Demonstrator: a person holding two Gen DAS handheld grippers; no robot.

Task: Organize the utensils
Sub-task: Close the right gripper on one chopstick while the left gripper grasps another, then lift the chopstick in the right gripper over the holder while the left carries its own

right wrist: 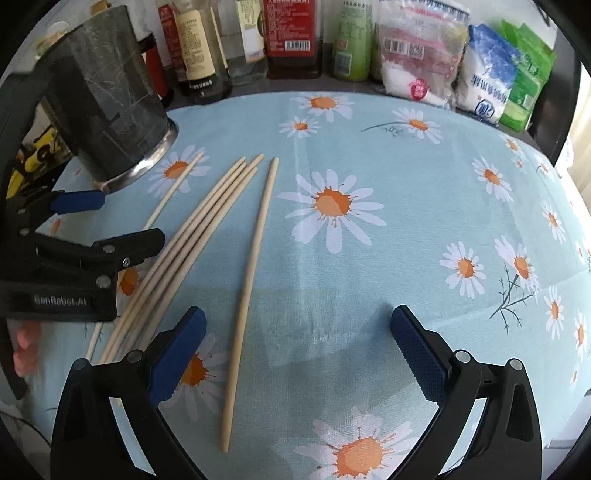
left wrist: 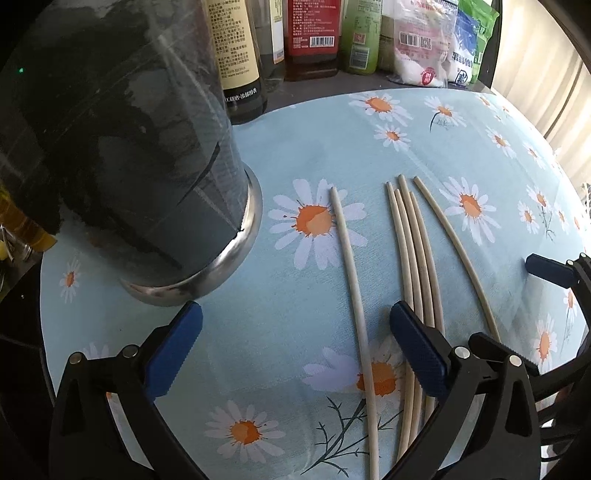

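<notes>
Several pale wooden chopsticks lie on a blue daisy-print cloth (left wrist: 295, 155). A bundle of them (left wrist: 415, 258) lies together, with one single chopstick (left wrist: 351, 277) to its left and another (left wrist: 458, 251) to its right. A dark cylindrical utensil holder (left wrist: 129, 147) with a steel base stands at the left. My left gripper (left wrist: 295, 350) is open, straddling the single left chopstick just above the cloth. My right gripper (right wrist: 295, 354) is open and empty, with the right single chopstick (right wrist: 251, 280) between its fingers. The bundle (right wrist: 192, 236) and holder (right wrist: 107, 99) show at the left there.
Sauce bottles (right wrist: 199, 48), a red-labelled bottle (right wrist: 291, 33), a green bottle (right wrist: 351, 40) and white and green bags (right wrist: 487, 74) line the back edge. The left gripper's body (right wrist: 66, 266) sits at the left of the right wrist view.
</notes>
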